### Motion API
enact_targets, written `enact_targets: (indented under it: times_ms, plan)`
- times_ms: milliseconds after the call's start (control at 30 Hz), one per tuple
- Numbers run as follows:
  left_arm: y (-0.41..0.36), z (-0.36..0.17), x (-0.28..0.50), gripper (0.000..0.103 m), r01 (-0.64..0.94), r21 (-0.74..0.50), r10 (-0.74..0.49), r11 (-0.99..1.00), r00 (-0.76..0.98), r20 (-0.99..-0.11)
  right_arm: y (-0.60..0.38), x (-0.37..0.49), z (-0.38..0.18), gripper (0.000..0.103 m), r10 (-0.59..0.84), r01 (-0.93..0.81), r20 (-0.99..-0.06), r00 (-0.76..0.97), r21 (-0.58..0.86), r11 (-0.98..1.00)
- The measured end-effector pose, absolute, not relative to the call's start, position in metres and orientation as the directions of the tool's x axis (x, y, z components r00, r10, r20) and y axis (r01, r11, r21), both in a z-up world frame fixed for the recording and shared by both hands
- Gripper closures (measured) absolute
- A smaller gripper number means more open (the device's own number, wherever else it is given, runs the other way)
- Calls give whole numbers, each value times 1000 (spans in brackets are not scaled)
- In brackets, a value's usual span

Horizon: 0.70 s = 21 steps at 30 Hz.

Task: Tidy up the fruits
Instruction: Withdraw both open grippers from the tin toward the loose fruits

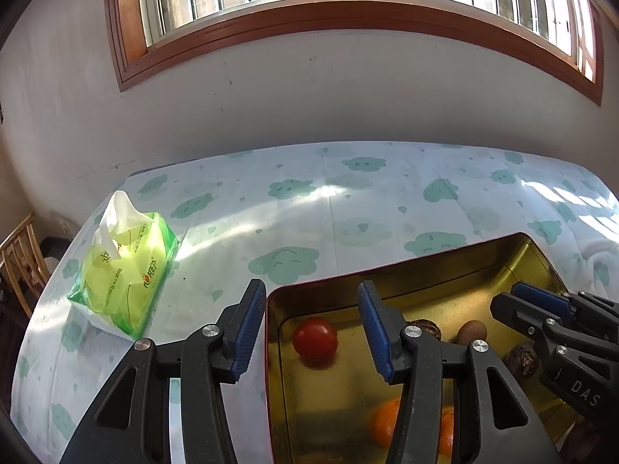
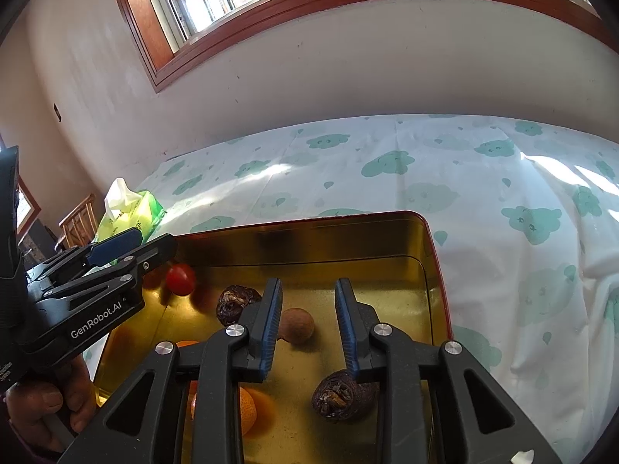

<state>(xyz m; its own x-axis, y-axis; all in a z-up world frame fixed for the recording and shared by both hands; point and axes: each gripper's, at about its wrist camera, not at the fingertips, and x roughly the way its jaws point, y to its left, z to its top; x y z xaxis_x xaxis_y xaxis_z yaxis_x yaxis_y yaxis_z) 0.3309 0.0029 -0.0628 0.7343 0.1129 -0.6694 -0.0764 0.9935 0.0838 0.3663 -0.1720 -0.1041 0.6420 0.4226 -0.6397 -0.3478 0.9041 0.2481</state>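
Though hard to call fully finished, looks close to its end: every fruit in view already inside the shallow rectangular metal tin with gold lining and red outer edge (image 2: 437, 270), none visible on the white tablecloth printed with green clouds (image 1: 348, 201).

Inside the tin:
- small glossy red tomato (image 1: 315, 338) toward the far left corner
- smooth brown round fruit (image 2: 297, 326) near the middle
- dark wrinkled fruit (image 2: 234, 303) just left of that
- second dark wrinkled fruit (image 2: 340, 394) nearer the camera on the right
- orange mandarins (image 2: 245, 406) at the near left, mostly hidden behind black fingers, count unclear

As for the left gripper (image 1: 309, 290): poised over the tin's left wall, jaws spread, one finger outside the wall and the other above the tin floor. Tomato below and beyond the gap, touched by neither pad.

As for the right gripper (image 2: 308, 284): poised over the right half of the tin, jaws only narrowly parted, nothing pinched. Second wrinkled fruit on the floor just under the right-hand finger, contact there impossible to rule out from this angle.

Soft green plastic pack of tissues (image 1: 123, 270) well to the left on the cloth, seemingly no part of the job. Part of a hand (image 2: 46, 406) wrapped round the left tool's handle.

Left to do, at a guess: perhaps grouping like with like, with the two wrinkled fruits lying apart; otherwise only pulling both tools clear. No view past the frame edges, so no certainty about stragglers.
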Motion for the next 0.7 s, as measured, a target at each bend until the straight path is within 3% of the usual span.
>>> enact_targets:
  times_ms: [133, 200, 700]
  plan:
    - [3, -62, 330, 51, -81, 77, 112, 994, 736, -668, -173, 363, -101, 70, 426, -347, -631, 648, 254, 903]
    - [4, -62, 329, 49, -85, 77, 115, 993, 738, -665, -175, 360, -97, 63, 428, -343, -625, 653, 260, 902]
    - [15, -32, 295, 36, -88, 41, 95, 995, 795, -599, -179, 274, -60, 60, 553, -493, -541, 634, 269, 827]
